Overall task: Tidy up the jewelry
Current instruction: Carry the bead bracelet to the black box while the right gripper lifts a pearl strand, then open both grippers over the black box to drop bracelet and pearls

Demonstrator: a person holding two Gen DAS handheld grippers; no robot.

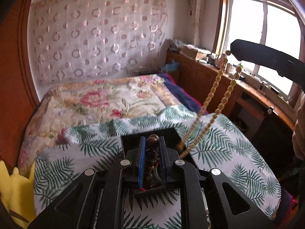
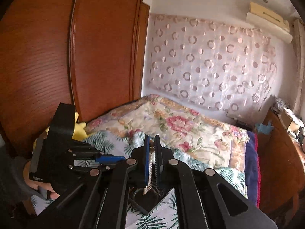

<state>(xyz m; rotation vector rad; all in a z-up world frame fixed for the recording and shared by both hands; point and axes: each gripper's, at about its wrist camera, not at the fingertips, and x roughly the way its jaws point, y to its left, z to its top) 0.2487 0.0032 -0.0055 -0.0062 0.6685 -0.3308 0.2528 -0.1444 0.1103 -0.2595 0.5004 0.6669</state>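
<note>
Two hand-held grippers are shown above a bed covered by a fern-print cloth (image 1: 219, 147). The left gripper (image 1: 152, 143), angled downward, is clenched on one strand of dark brown beads (image 1: 152, 140) above a black tray (image 1: 171, 135). The right gripper (image 2: 152, 143), also angled downward, is clamped on one strand of tan beads (image 1: 226, 93), which is seen hanging in a loop down towards the tray. A hand (image 2: 40, 187) is seen under the left tool.

A floral quilt (image 1: 99, 103) lies mid-frame, a fern-print cloth (image 1: 228, 148) below it. Circle-patterned curtain (image 1: 95, 38) above, window (image 1: 257, 38) upper right, wardrobe (image 2: 57, 57) left.
</note>
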